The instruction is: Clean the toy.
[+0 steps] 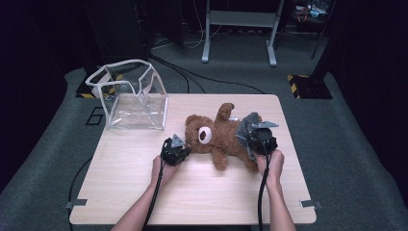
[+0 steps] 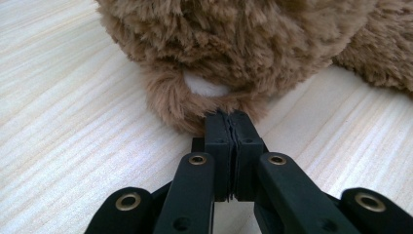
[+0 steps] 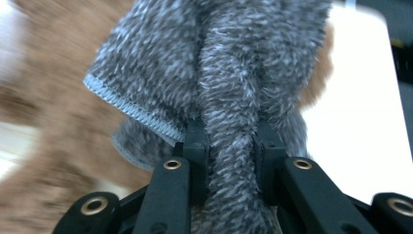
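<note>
The teddy bear (image 1: 219, 137) lies on its back at the middle of the table (image 1: 120, 159), the clear bag (image 1: 130, 96) at ten o'clock from it. The left gripper (image 2: 229, 119) has its jaws pressed together, seemingly pinching fur at the bear's ear, while the right gripper (image 3: 229, 141) clamps a fold of the grey fuzzy garment (image 3: 219, 63) on the bear's body. To do this well, the left should pin the head steady while the right draws the cloth slowly toward three o'clock, without snagging a leg.
</note>
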The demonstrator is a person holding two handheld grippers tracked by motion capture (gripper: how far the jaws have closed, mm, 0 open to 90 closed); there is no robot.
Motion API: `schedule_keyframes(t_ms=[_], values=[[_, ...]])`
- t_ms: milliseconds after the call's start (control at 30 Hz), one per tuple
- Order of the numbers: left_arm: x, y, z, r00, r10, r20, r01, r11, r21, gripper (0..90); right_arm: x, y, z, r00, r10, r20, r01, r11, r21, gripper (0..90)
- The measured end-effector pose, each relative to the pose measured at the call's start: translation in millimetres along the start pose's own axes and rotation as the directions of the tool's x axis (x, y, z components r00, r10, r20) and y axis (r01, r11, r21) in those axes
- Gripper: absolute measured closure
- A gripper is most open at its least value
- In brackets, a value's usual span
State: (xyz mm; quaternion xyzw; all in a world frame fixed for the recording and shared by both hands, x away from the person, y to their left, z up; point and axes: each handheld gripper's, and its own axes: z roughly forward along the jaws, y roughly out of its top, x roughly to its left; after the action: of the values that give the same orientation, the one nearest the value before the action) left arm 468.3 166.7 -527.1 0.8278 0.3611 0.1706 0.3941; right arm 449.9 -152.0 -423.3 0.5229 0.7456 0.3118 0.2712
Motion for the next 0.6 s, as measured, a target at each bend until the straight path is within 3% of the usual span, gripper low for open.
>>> schedule_keyframes(t_ms=[167, 300, 367, 467, 600], values=[[0.2, 0.2, -0.5, 1.0000, 0.002, 0.003, -0.002, 1.0000, 0.006, 88.2, 44.0, 15.7, -7.1, 0.9928, -0.102, -0.064, 0.099, 0.994, -0.040, 72.8], [-0.1, 0.1, -0.4, 1.0000, -0.002, 0.004, 0.002, 1.0000, 0.006, 88.2, 74.9, 19.0, 3.7, 0.9832, -0.146, -0.109, 0.142, 0.989, -0.043, 72.7], [0.1, 0.0, -0.4, 1.0000, 0.009, -0.002, -0.008, 1.0000, 0.005, 88.2, 86.8, 17.4, 11.4, 0.9793, -0.172, -0.107, 0.170, 0.985, -0.028, 72.5], [0.1, 0.2, -0.5, 1.0000, 0.001, 0.004, -0.001, 1.0000, 0.006, 88.2, 94.9, 9.7, 21.7, 0.9734, -0.214, -0.081, 0.215, 0.976, 0.007, 72.5], [0.0, 0.2, -0.4, 1.0000, 0.001, 0.002, -0.001, 1.0000, 0.006, 88.2, 85.6, 0.6, 18.5, 0.9795, -0.180, -0.090, 0.181, 0.983, 0.001, 72.6]])
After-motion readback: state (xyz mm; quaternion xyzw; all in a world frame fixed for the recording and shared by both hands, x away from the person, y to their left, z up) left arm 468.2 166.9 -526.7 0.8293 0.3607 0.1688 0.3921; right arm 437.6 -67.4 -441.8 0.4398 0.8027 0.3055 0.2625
